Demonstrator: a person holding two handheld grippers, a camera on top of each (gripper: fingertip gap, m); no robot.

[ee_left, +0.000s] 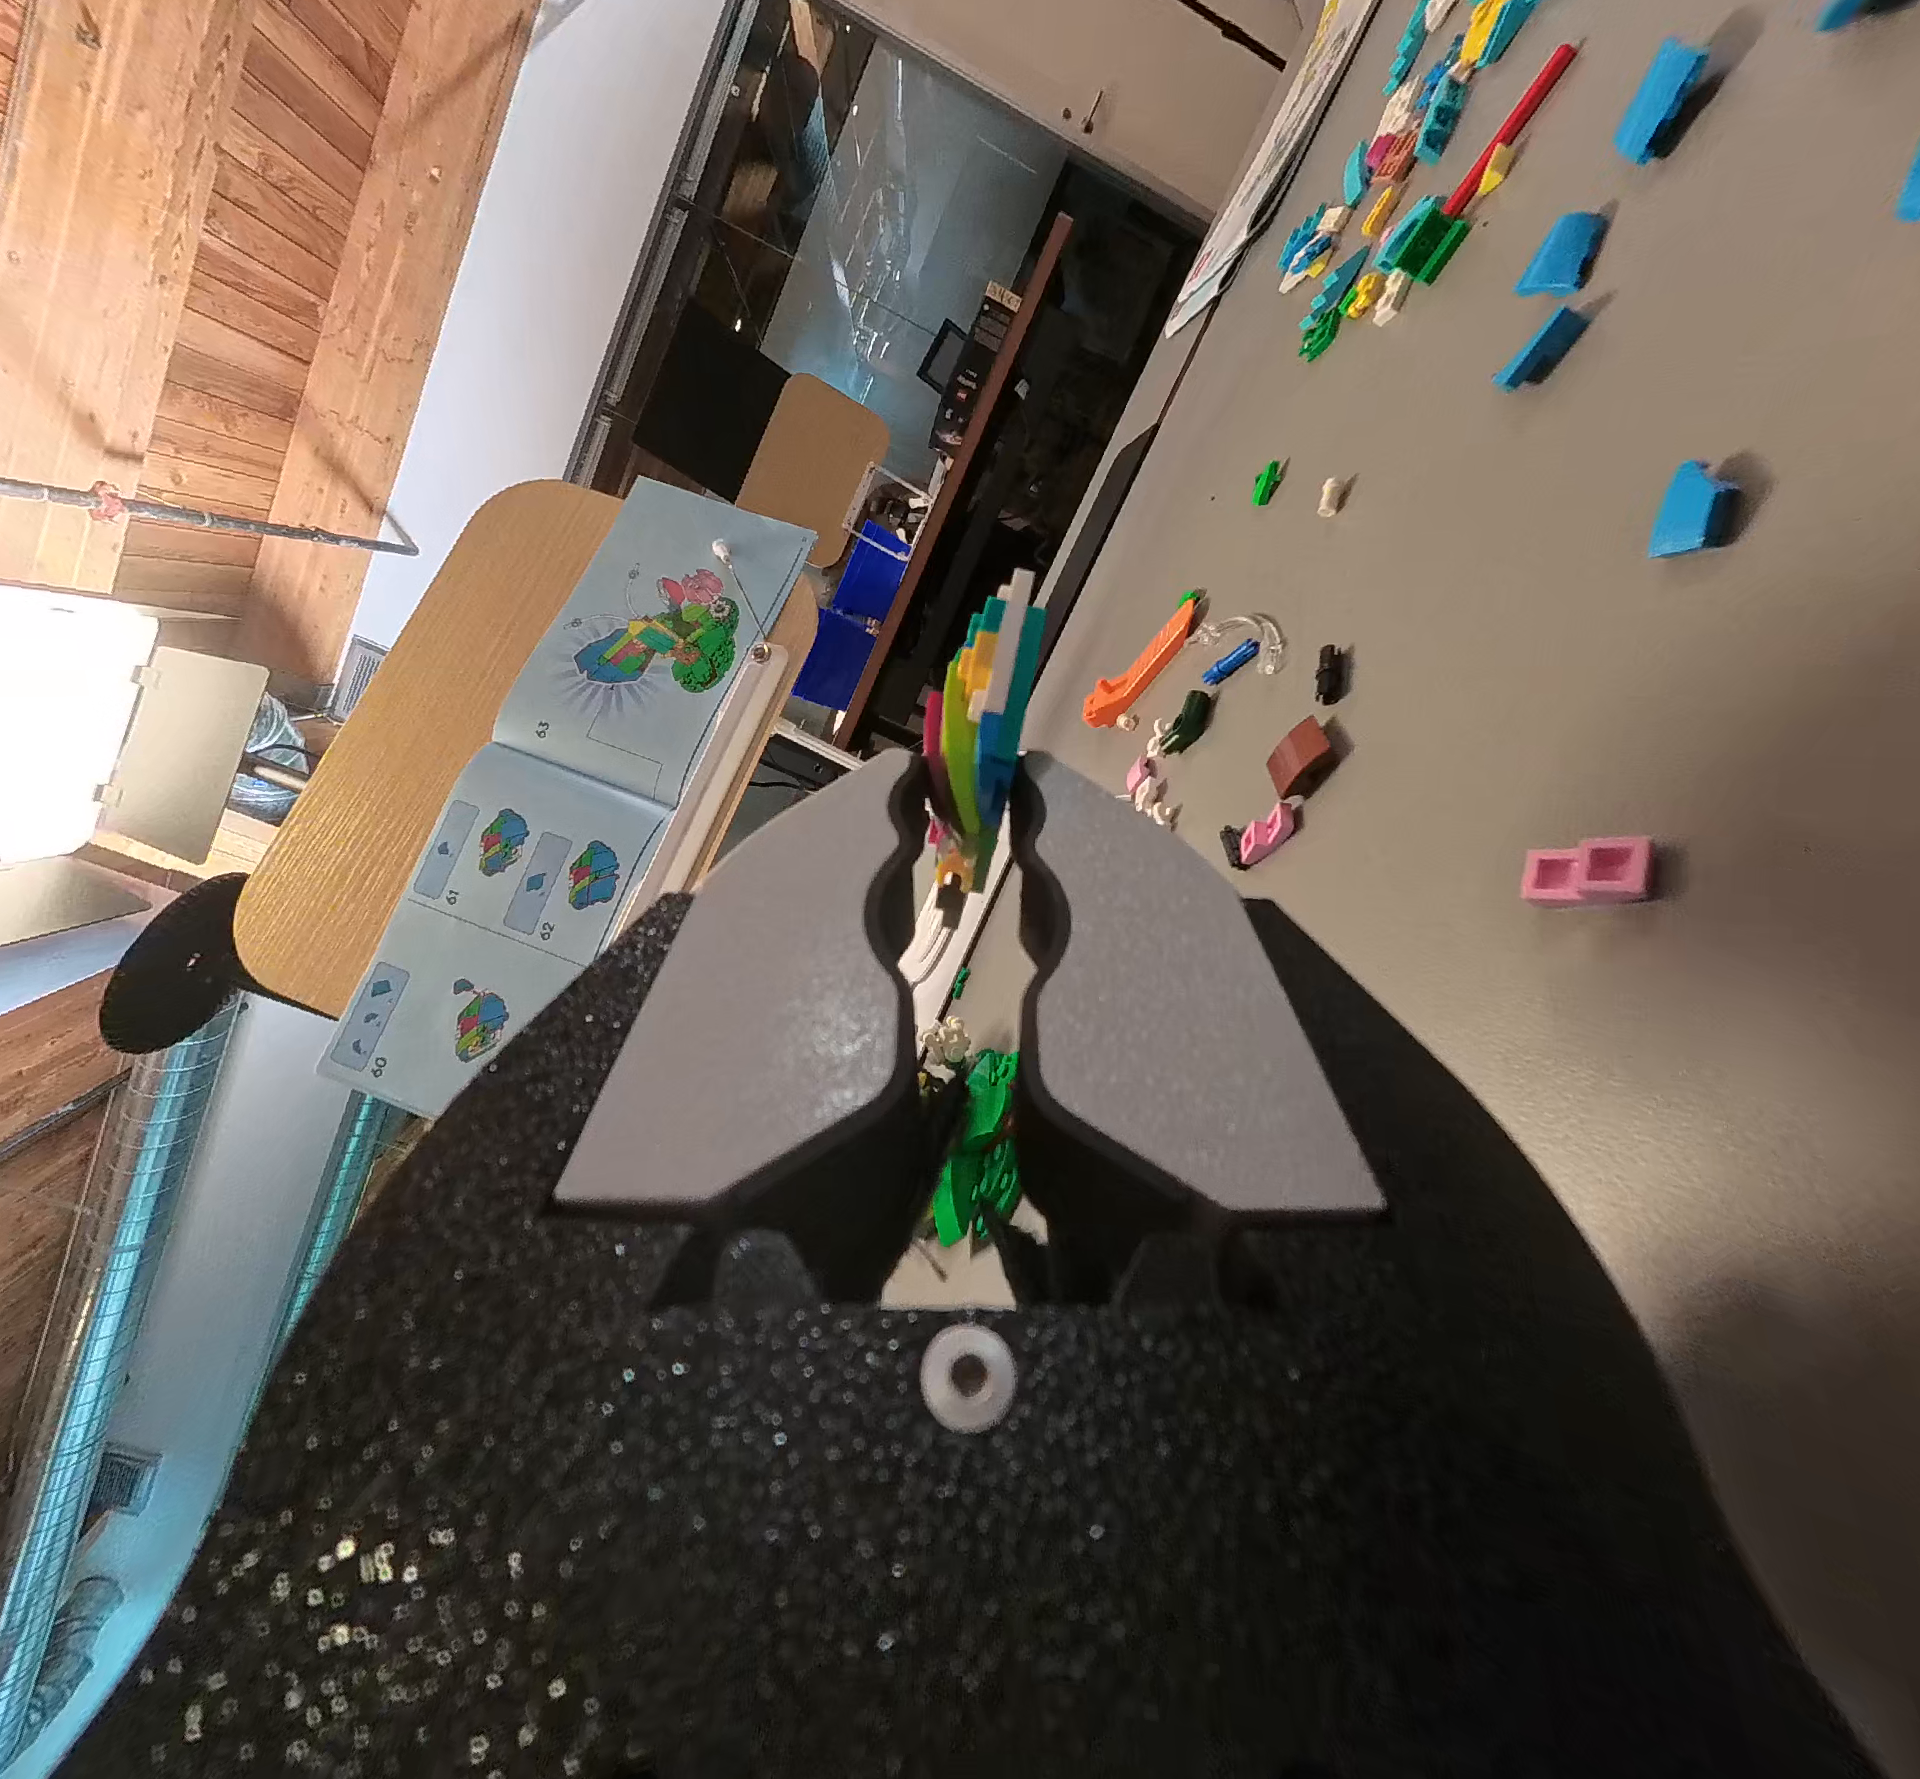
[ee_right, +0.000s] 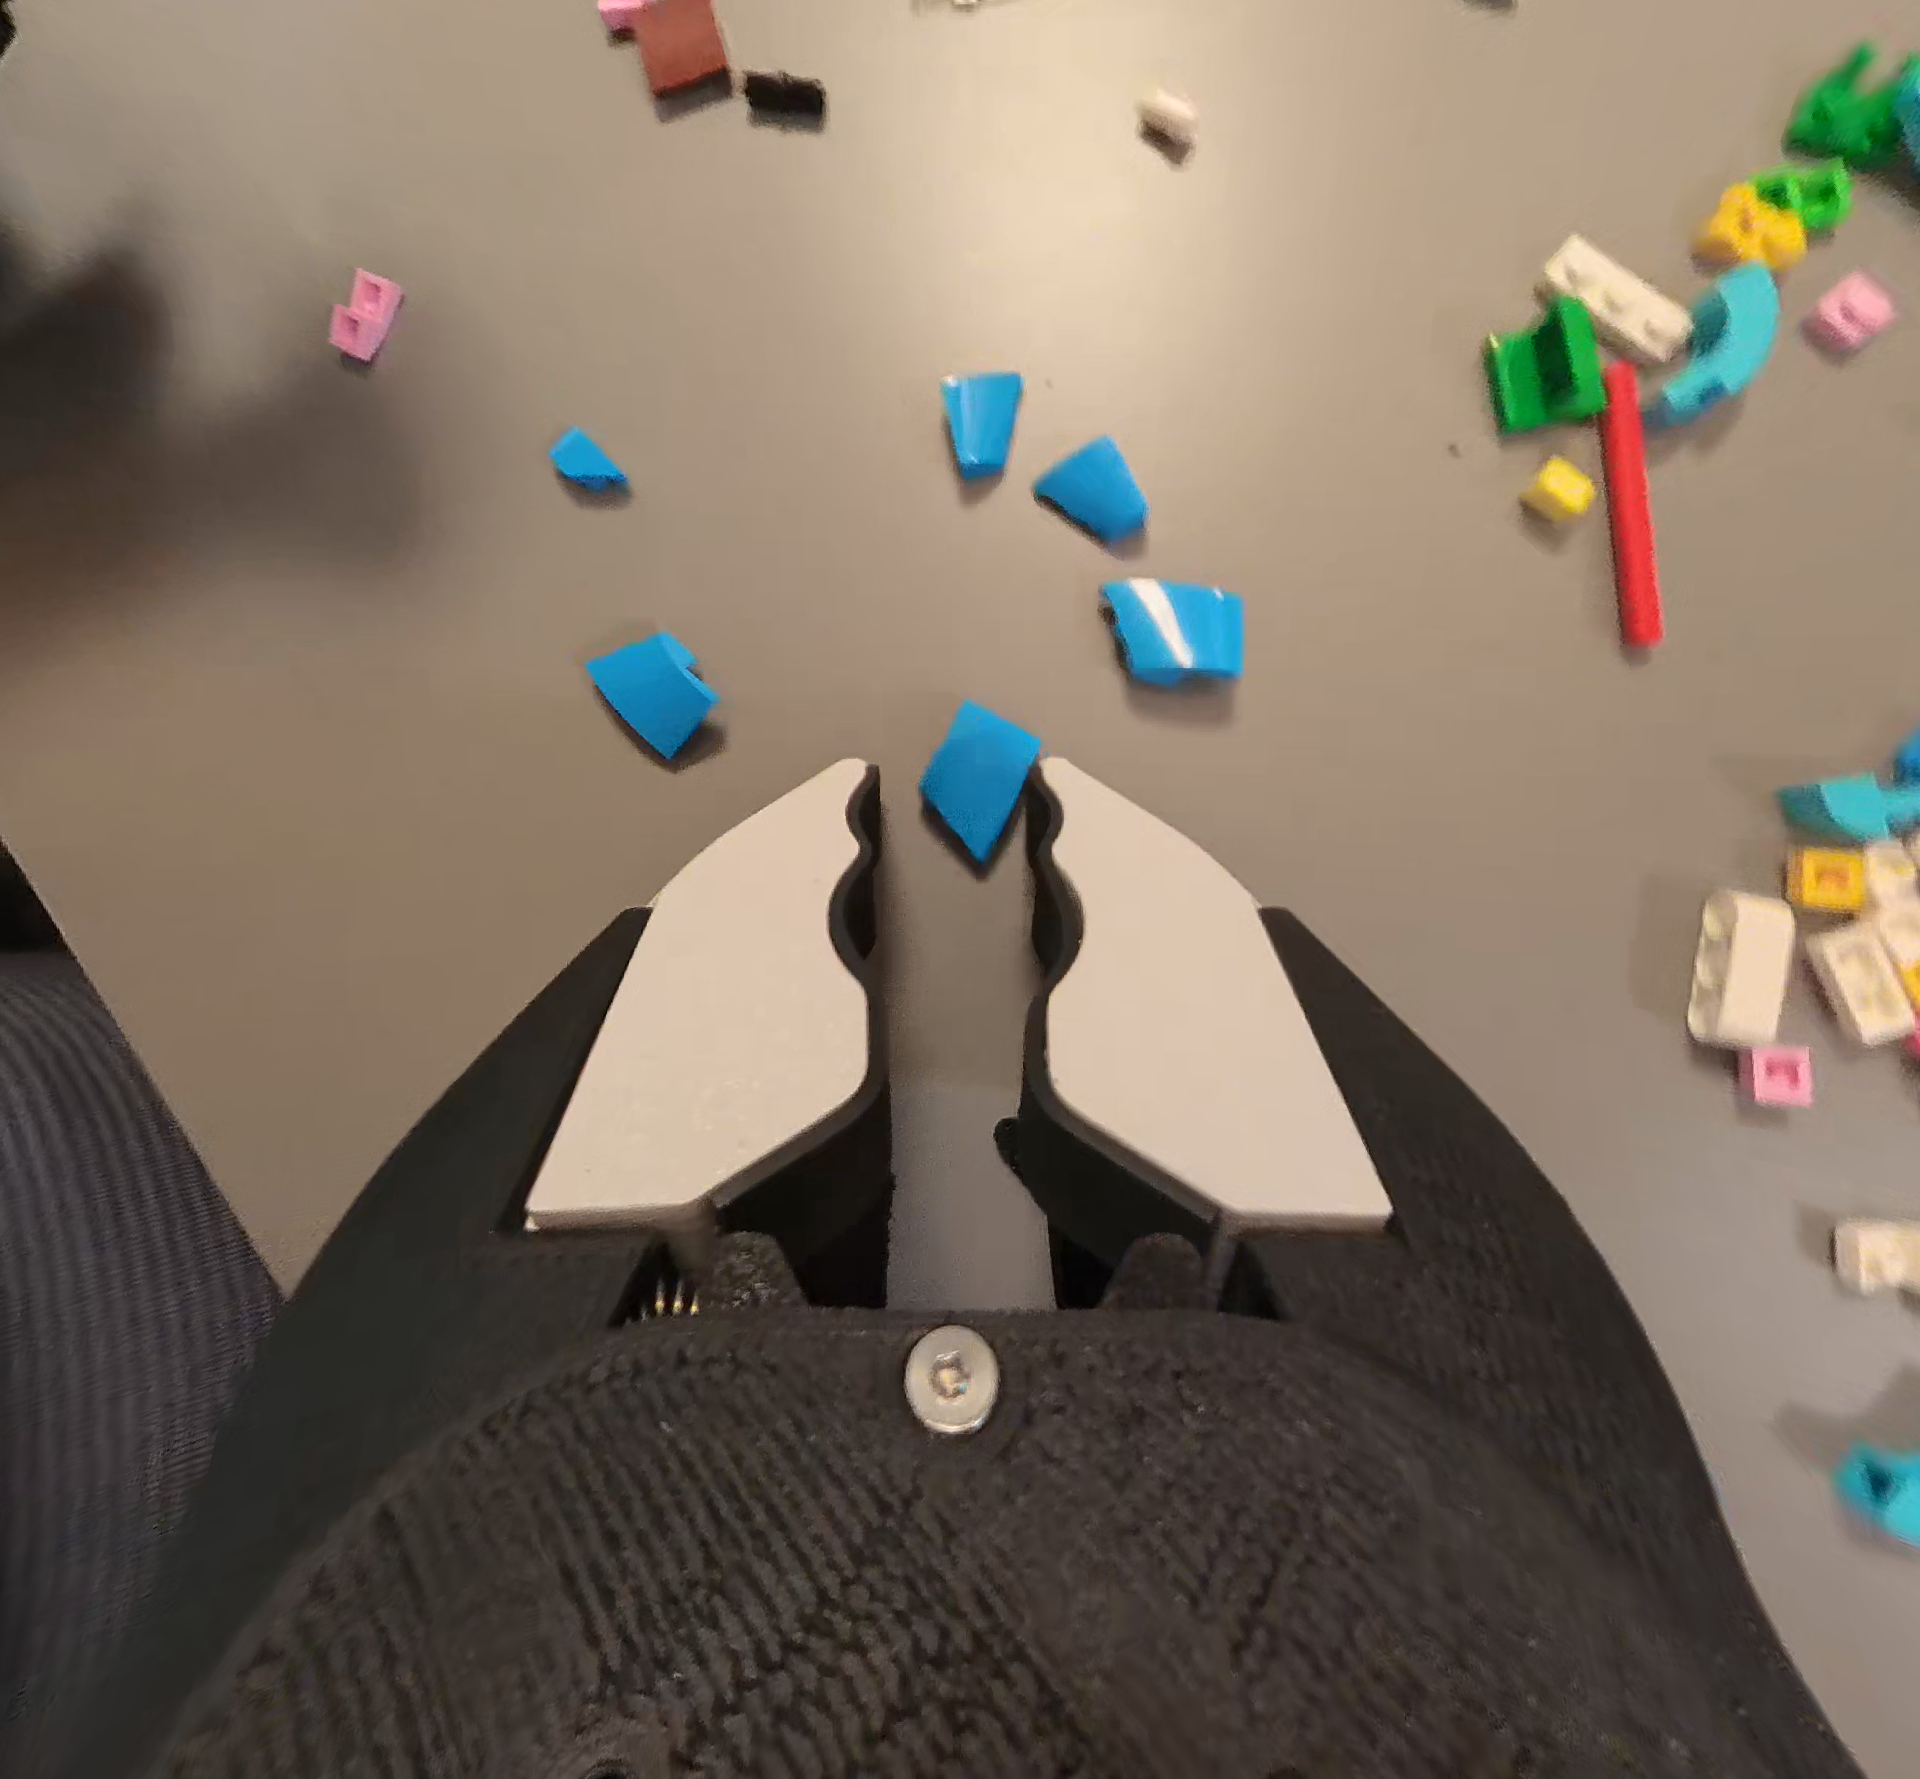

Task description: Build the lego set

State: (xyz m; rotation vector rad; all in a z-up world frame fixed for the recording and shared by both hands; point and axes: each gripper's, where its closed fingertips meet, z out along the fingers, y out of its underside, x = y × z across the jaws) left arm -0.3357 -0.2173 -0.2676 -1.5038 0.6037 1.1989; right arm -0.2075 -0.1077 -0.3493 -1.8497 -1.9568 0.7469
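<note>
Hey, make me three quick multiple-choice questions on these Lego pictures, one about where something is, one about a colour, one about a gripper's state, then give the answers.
1. Where is the nearest blue piece in the right wrist view?
A. between the right gripper's fingertips
B. on the booklet
C. on the red rod

2. What colour is the long rod?
A. white
B. red
C. black

3. What is the left gripper doing?
A. hanging open, nothing in it
B. shut on a multicoloured build
C. out of view

Answers: 1 A, it sits in the open gap; 2 B, plainly red; 3 B, the fingers clamp the build.
</note>
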